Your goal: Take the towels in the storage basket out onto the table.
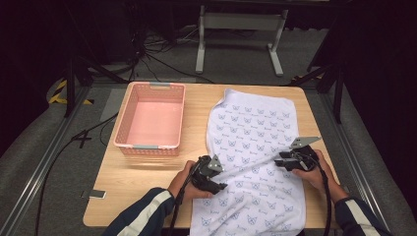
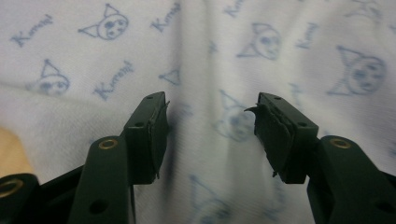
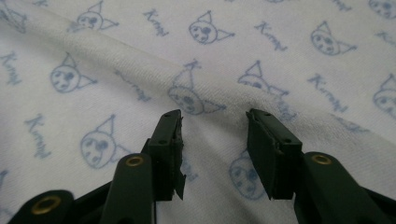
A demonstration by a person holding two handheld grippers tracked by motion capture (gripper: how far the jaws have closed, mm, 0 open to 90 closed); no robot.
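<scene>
Printed towel spread on desk, both tongs over it.

The towel (image 1: 253, 147) is laid right of the pink basket (image 1: 150, 120). Left tongs (image 1: 216, 179) and right tongs (image 1: 285, 160) are held apart above the cloth, nothing clamped.

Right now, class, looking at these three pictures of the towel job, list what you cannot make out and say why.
- Towel: its near end is cut off by the bottom edge of the high view.
- Small grey object on the table: too small to identify in the high view.
- Left hand-held gripper: the towel print between its open jaws is blurred.
- Printed word on the towel: too soft to read for certain in the right gripper view.
</scene>
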